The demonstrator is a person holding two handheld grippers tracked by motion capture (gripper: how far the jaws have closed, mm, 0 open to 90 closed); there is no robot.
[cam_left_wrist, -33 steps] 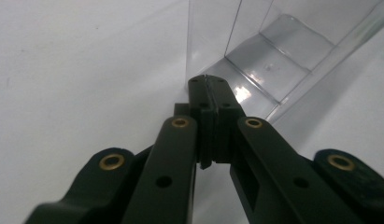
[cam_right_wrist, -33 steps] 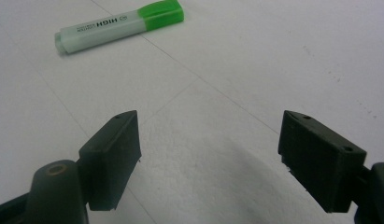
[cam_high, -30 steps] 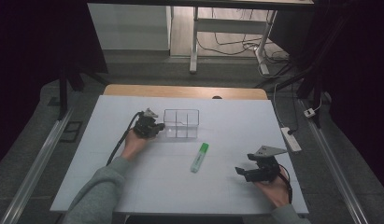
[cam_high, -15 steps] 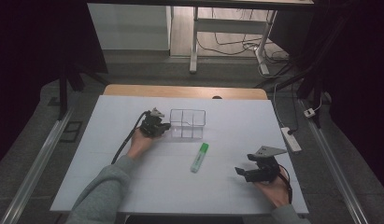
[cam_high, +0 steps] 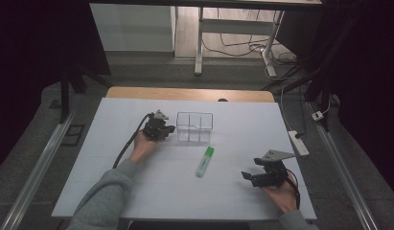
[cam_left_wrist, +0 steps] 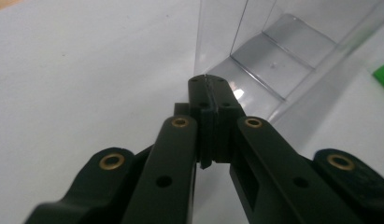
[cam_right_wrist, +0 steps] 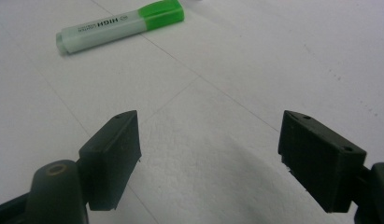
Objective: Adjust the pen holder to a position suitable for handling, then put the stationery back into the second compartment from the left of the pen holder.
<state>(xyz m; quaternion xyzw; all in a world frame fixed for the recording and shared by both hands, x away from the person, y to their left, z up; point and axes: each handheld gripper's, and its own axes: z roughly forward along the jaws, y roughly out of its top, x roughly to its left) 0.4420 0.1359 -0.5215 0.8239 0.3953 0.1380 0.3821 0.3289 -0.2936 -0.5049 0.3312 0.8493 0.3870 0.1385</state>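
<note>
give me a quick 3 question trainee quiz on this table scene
1. True or false: the left tool is shut.
2. Which thing lies between the two hands? A) a green highlighter B) a spoon C) a cup
3. Fill in: the left tool's tips are at the wall of the clear ____.

Key
1. True; its jaws are pressed together at a wall of the clear box.
2. A; the highlighter lies flat on the table, and the right tool is open, short of it.
3. box
</note>
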